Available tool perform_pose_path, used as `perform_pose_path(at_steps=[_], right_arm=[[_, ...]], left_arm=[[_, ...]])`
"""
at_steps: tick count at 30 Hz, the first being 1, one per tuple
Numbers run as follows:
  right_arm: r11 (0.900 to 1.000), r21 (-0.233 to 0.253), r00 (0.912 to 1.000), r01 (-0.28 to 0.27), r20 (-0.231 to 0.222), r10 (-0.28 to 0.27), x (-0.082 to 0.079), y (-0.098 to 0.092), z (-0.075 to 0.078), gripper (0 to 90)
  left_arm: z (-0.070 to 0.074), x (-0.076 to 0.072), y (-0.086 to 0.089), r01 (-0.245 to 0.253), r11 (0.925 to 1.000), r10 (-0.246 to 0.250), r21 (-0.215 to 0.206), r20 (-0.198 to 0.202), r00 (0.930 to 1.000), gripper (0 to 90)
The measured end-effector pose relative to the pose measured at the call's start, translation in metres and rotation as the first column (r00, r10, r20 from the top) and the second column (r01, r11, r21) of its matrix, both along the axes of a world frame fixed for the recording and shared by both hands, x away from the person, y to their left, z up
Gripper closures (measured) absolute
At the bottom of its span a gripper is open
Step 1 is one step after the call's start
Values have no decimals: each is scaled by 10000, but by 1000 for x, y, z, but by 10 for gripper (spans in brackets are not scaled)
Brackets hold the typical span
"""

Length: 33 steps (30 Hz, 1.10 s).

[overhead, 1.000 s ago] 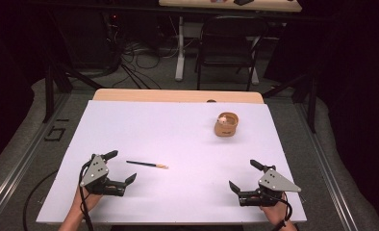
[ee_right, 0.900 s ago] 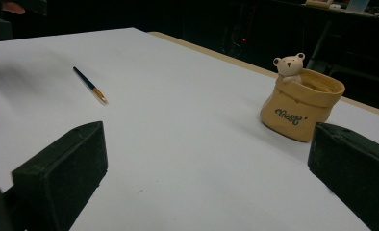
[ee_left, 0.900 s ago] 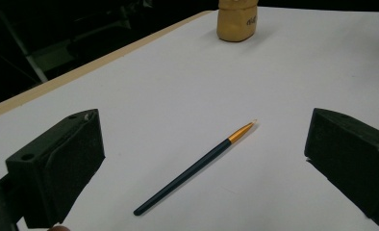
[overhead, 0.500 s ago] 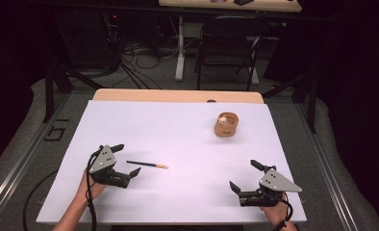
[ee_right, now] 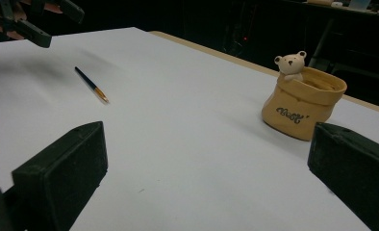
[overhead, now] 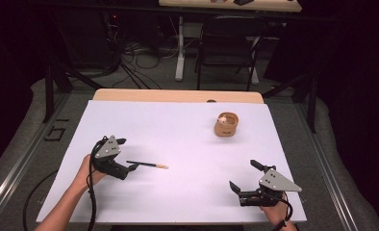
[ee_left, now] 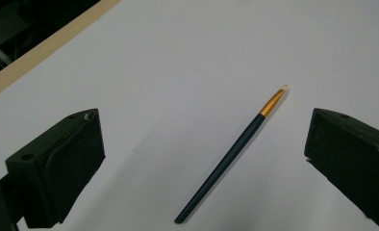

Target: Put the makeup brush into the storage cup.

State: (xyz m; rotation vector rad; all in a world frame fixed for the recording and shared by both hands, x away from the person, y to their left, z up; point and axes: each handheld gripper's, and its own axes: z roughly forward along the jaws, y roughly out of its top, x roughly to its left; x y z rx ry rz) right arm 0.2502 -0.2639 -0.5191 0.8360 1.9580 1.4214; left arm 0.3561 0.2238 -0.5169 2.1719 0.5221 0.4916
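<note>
Jaws: both pairs stand wide apart with nothing held between them.
High view, left gripper: lower left of the frame, over the white table, its jaws at the dark butt end of the paintbrush; whether a jaw touches the brush cannot be told.
High view, right gripper: lower right of the frame, low on the table, well apart from the brush.
High view, bear pot: upper right of the centre, standing upright.
Left gripper view: the paintbrush lies flat and diagonal in the gap, nearer the right-hand jaw, gold ferrule and pale tip toward the upper right.
Right gripper view: paintbrush upper left; tan bear pot at right, just above the right-hand jaw; the left gripper in the top left corner.
</note>
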Motion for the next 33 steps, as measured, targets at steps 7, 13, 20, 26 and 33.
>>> perform_pose_path(at_steps=[7, 13, 20, 26, 33], right_arm=[[10000, -5, 10000, -51, -29, 51, 0, 1, 0, 0], [10000, -5, 9999, -89, -66, 89, 0, 0, 0, 0], [9999, -6, 9999, -129, -86, 129, 0, 0, 0, 0], [9999, 25, 9998, -150, -117, 151, 1, 1, -1, 0], [9999, 51, 9998, -159, -120, 160, 1, 1, -1, 0]], left_arm=[[11, 13, -6, 1229, 9835, -1164, 1330, -554, 9917, 0], [18, 23, -12, 2062, 9456, -1866, 2517, -998, 9774, 0], [22, 34, -19, 2693, 8888, -2283, 3709, -1513, 9618, 0], [19, 40, -24, 2806, 8288, -2326, 4841, -1580, 9596, 0], [16, 46, -28, 3212, 7832, -2503, 5324, -2029, 9467, 25]])
